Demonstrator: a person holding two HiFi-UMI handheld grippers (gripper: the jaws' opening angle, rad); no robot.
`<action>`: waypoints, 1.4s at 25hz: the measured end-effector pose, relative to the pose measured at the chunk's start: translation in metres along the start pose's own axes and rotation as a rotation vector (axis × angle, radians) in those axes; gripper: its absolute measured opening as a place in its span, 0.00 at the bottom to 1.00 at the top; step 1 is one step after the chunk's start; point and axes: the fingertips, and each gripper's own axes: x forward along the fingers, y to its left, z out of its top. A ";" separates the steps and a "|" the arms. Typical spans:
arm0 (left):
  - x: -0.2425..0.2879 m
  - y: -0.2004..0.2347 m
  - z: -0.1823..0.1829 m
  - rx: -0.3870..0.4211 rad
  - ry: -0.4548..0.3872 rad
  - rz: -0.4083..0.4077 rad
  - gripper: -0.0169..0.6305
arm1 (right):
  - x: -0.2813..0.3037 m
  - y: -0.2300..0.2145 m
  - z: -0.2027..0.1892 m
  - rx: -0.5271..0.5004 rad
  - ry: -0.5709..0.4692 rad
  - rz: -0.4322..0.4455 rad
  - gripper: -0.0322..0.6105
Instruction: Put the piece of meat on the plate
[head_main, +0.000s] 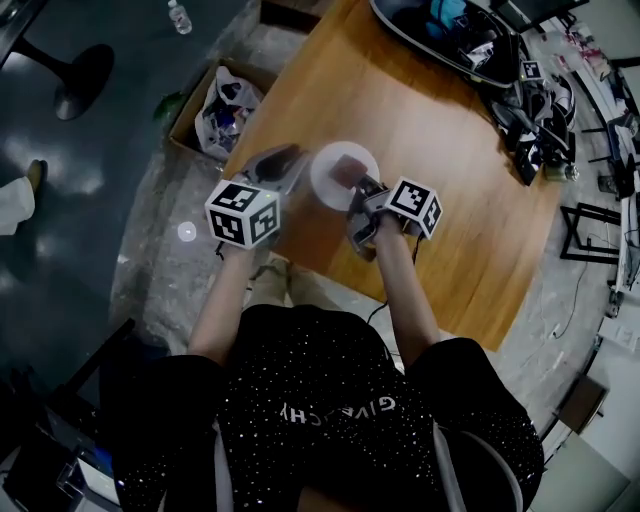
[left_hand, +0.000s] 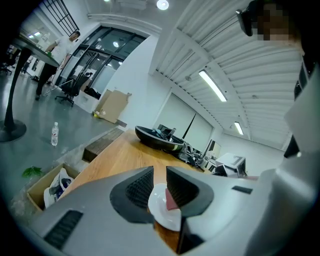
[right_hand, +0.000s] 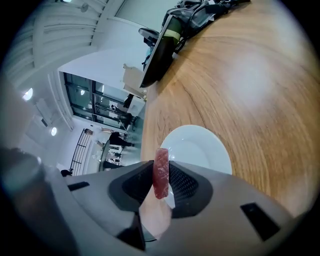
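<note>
Setting was an open-plan lab or workshop-style office. It had a polished grey floor (head_main: 110, 130), a ribbed white ceiling (left_hand: 260, 100) with strip lights (left_hand: 212, 86), glass partition walls (left_hand: 97, 57) and office chairs (left_hand: 67, 90). The wooden table (head_main: 430, 150) carried piled equipment and cables (head_main: 535, 110) at its far end. A cardboard box (head_main: 215, 105) of rubbish stood beside it.
</note>
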 end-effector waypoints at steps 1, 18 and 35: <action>0.000 0.000 0.000 0.000 0.000 0.002 0.16 | 0.002 -0.003 0.000 0.001 0.005 -0.016 0.21; 0.001 -0.004 0.001 -0.014 -0.009 -0.010 0.16 | 0.007 -0.027 -0.005 0.161 0.068 -0.082 0.23; 0.000 -0.010 0.019 -0.041 -0.054 -0.040 0.16 | 0.001 -0.017 -0.008 0.193 0.127 -0.232 0.48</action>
